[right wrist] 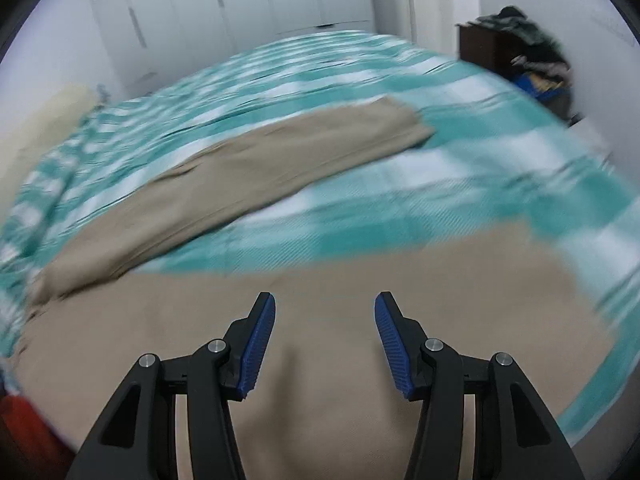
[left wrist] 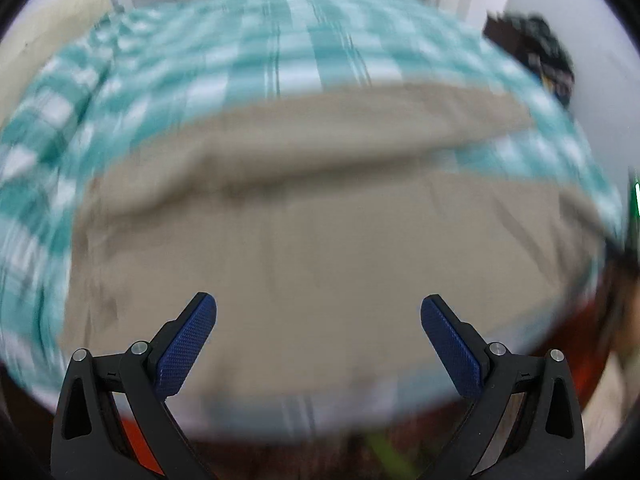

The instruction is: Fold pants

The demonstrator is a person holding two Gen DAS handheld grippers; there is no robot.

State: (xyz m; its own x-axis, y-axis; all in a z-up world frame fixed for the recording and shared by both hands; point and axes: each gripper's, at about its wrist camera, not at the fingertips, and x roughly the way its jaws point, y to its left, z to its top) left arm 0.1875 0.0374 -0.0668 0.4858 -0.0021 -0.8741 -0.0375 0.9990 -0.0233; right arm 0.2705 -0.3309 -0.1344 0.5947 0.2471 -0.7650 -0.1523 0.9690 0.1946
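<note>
Beige pants spread flat on the teal checked bedspread, one leg reaching toward the far edge of the bed, the other along the near edge. Left gripper wide open above the fabric, holding nothing. Right gripper half open, also empty.

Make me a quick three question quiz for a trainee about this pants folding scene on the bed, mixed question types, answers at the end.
1. True or false: the left gripper has its fingers closed on the tan pants.
2. Multiple choice: what do the pants lie on? A) a bare wooden floor B) a teal and white checked bedspread C) a grey sofa
3. Fill in: in the right wrist view, the two pant legs lie ______ with bedspread showing between them.

Key: 1 false, both the left and the right gripper stand open over the cloth; 2 B; 3 apart.
</note>
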